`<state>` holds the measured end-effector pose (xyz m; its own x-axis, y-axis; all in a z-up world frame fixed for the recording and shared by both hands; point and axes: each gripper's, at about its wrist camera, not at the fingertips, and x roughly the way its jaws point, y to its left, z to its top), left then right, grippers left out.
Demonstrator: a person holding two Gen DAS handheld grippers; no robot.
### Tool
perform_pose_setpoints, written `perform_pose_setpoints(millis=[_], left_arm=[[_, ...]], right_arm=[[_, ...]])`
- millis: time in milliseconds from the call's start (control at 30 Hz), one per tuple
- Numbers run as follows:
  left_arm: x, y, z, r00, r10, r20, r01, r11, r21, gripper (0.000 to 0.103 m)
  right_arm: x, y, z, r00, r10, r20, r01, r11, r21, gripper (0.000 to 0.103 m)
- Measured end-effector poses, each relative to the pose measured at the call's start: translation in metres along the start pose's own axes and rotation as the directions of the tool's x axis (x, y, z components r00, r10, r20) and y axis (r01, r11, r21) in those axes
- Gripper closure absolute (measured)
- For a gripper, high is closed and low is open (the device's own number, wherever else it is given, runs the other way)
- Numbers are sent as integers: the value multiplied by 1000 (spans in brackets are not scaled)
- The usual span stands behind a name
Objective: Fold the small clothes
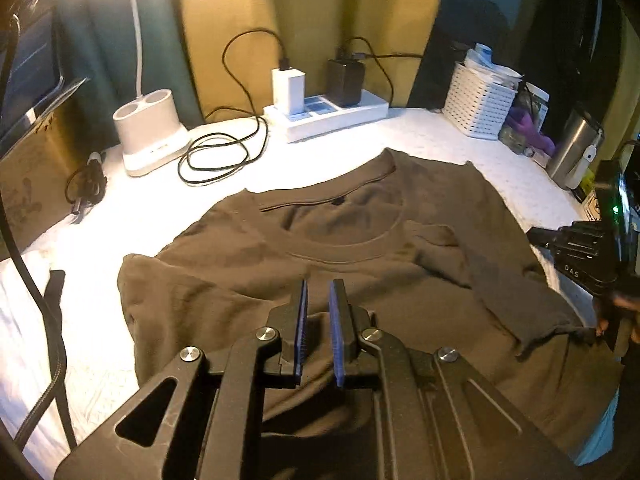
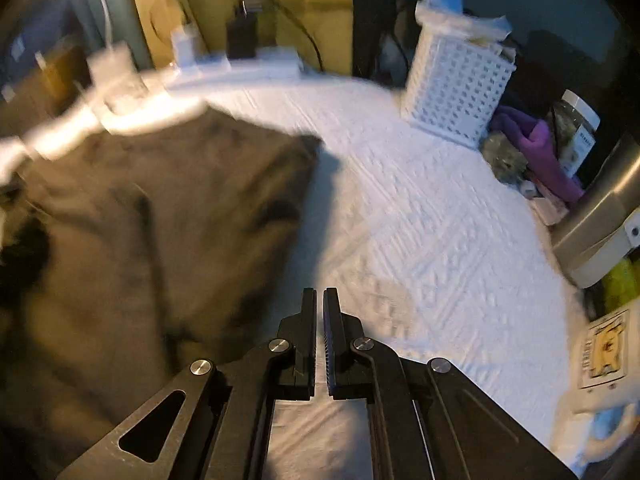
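A brown T-shirt [image 1: 360, 240] lies flat on the white cover, collar toward the back, its right sleeve folded inward. My left gripper [image 1: 318, 292] hovers over the shirt's lower middle. Its blue pads [image 1: 335, 320] stand a narrow gap apart with brown fabric in that gap, and cloth bunches up in shadow beneath them. My right gripper [image 2: 319, 294] is shut with nothing in it, over bare white cover just right of the shirt [image 2: 140, 220], which is blurred here. In the left wrist view the right gripper [image 1: 538, 237] shows at the shirt's right edge, held by a hand [image 1: 618, 312].
Along the back stand a white lamp base [image 1: 150, 132], coiled black cable [image 1: 224, 152], a power strip with chargers [image 1: 326, 114] and a white lattice basket [image 2: 456, 84]. A steel container [image 2: 600, 216], a jar and purple cloth crowd the right side. A cardboard box [image 1: 36, 172] stands left.
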<state>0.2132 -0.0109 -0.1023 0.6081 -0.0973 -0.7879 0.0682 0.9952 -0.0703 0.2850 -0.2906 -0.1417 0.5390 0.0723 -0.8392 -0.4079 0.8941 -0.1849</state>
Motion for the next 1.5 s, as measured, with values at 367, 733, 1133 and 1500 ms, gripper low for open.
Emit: perform_pose_setpoints(millis=[367,733,1133,1500], left_arm=[[21,16,-10,993,-115,-10,114,993,-20,93],[27,19,-13,987,-160,-17,160,987,-24,92],[24,20,-13,987,-158,-11,158,987,-24,92],[4,35,-8,992,-122,26,122,992,-22,91]], right_arm=[[0,-5,0,990,-140,-27,141,989,40,98],[0,-34,6,997,-62,-55,74,961,265,95],[8,-16,26,957,283,-65,-253,923,290,0],[-5,-7,57,995,-98,20,93,981,172,0]])
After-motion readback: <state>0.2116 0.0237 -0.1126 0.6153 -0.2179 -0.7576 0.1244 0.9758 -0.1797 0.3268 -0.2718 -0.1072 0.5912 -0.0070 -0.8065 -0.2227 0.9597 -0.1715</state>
